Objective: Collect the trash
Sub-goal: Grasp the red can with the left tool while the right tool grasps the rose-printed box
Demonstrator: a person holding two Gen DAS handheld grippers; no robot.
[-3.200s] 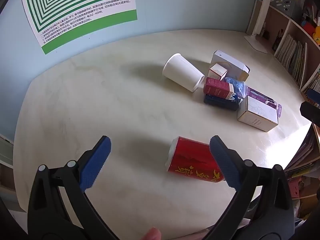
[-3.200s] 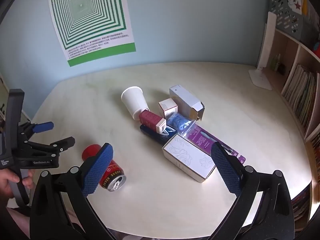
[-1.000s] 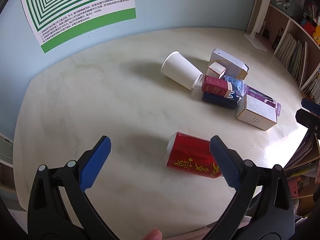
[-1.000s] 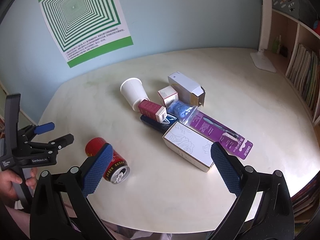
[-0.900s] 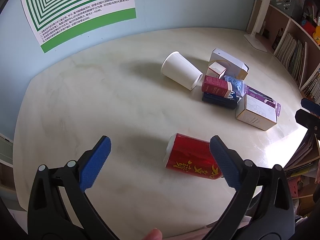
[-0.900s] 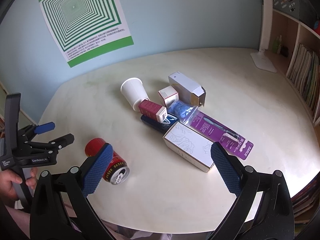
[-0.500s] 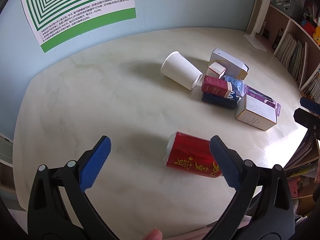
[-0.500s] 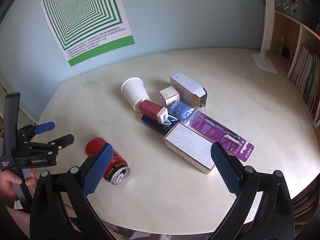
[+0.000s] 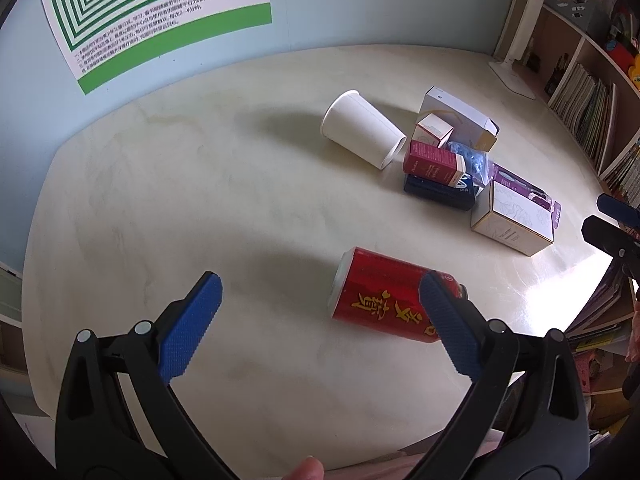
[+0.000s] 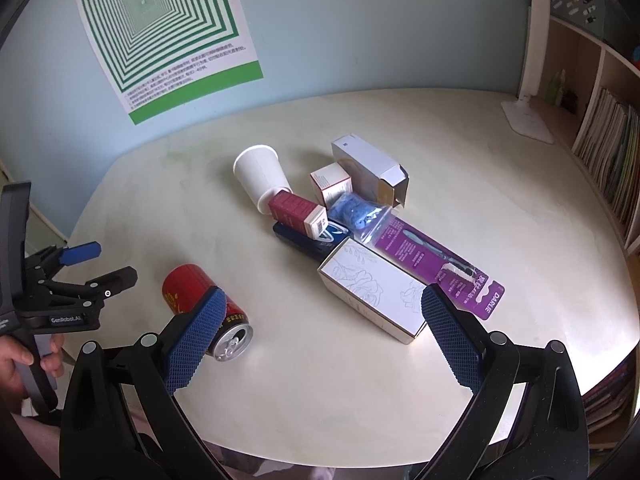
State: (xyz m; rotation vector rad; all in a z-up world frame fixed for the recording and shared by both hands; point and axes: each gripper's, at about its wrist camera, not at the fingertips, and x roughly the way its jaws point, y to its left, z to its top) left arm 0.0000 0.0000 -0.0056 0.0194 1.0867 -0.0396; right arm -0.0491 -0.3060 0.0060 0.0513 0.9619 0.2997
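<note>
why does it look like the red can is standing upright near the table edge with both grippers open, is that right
Not quite: the red can is lying on its side, not upright. The right wrist view shows its pull-tab end facing sideways toward the camera. The rest holds: it sits near the edge of the table, and both the left gripper and right gripper are open.

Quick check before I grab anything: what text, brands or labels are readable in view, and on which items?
"DARLIE": purple blister pack, at its near end.
"GenRobot.AI": body of the left tool.
Gold Chinese characters: red can, lying on its side; I cannot read them reliably.
Chinese print on the green-striped poster: too small.
Maroon carton, dark blue box: print too blurred.
</note>
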